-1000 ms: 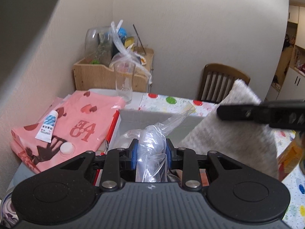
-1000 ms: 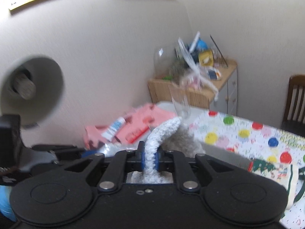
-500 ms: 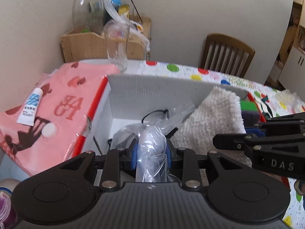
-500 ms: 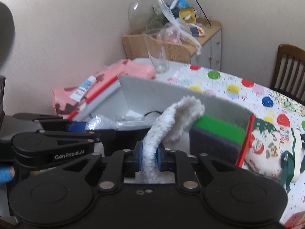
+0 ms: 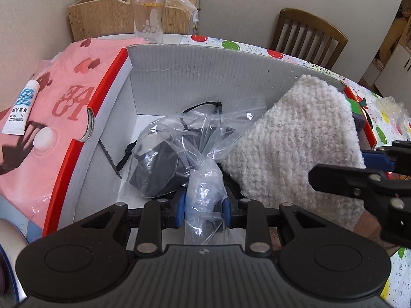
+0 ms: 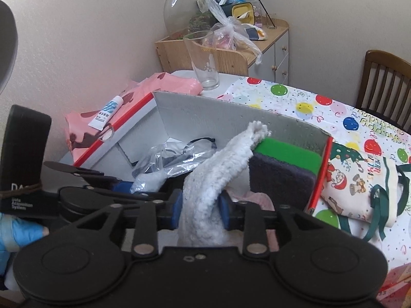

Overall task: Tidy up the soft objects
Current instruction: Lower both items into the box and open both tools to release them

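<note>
A white cardboard box [image 5: 205, 77] with a red rim lies open on the table. My left gripper [image 5: 204, 205] is shut on the neck of a clear plastic bag [image 5: 164, 159] holding a dark object, low inside the box. My right gripper [image 6: 200, 208] has a white fluffy cloth [image 6: 221, 169] between its pads. Its jaws are opening and the cloth still touches both pads. The cloth [image 5: 295, 141] leans against the far wall of the box [image 6: 218, 113], next to a green and dark sponge [image 6: 287, 154]. The right gripper [image 5: 341, 166] enters the left wrist view from the right.
A pink package [image 5: 51, 102] with a white tube [image 5: 20, 113] on it lies left of the box. A drinking glass [image 6: 205, 59] and a cluttered wooden cabinet [image 6: 231, 59] stand behind. A Christmas tote bag [image 6: 359, 179] lies right, on the dotted tablecloth [image 6: 295, 97]. A chair [image 5: 308, 30] stands beyond.
Both grippers have sunk and tipped down toward the box. The bag and the cloth now sit lower inside it. The right jaws have widened around the cloth.
</note>
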Motion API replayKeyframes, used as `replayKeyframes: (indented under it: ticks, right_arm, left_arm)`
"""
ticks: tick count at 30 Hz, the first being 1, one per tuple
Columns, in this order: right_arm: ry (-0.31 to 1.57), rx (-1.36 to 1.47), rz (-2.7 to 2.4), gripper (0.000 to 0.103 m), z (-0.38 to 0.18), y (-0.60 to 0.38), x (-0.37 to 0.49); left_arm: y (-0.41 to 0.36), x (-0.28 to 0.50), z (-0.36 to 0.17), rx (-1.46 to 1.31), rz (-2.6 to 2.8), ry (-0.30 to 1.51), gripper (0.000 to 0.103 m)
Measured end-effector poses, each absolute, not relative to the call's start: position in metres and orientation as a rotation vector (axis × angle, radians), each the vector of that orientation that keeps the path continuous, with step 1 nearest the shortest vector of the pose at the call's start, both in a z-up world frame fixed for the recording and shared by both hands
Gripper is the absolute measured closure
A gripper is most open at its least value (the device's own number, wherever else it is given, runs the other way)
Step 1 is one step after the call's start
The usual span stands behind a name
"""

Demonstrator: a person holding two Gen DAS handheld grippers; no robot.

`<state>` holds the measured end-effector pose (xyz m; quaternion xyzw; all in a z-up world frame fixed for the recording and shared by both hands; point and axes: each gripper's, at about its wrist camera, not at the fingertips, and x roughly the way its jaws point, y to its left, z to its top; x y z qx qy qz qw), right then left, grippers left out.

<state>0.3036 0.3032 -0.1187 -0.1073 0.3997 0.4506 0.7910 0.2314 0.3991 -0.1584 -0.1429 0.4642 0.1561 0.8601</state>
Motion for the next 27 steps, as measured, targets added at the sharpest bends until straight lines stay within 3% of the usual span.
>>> replayKeyframes:
  ticks: [7, 9, 10, 11, 17, 23, 27]
  right_arm:
    - [0.850, -0.217, 0.953, 0.065, -0.110, 0.288, 0.298]
    - [0.842, -0.215, 0.949, 0.062, -0.107, 0.282, 0.295]
    - [0.841, -0.214, 0.946, 0.062, -0.105, 0.280, 0.293]
    - [0.840, -0.211, 0.943, 0.061, -0.103, 0.277, 0.291]
    - [0.819, -0.196, 0.943, 0.060, -0.088, 0.259, 0.280]
    - [0.779, -0.159, 0.943, 0.048, -0.066, 0.236, 0.265]
    - [0.754, -0.127, 0.945, 0.045, -0.049, 0.217, 0.255]
  left_arm:
    - [0.394, 0.226, -0.152, -0.291, 0.338, 0.966, 0.071]
    - [0.393, 0.224, -0.148, -0.291, 0.333, 0.960, 0.058]
    - [0.392, 0.222, -0.147, -0.290, 0.333, 0.956, 0.038]
    - [0.391, 0.221, -0.145, -0.288, 0.337, 0.954, 0.029]
    - [0.388, 0.211, -0.135, -0.284, 0.350, 0.914, 0.029]
    - [0.372, 0.193, -0.113, -0.272, 0.326, 0.845, 0.029]
    - [0.357, 0.181, -0.094, -0.271, 0.296, 0.806, 0.029]
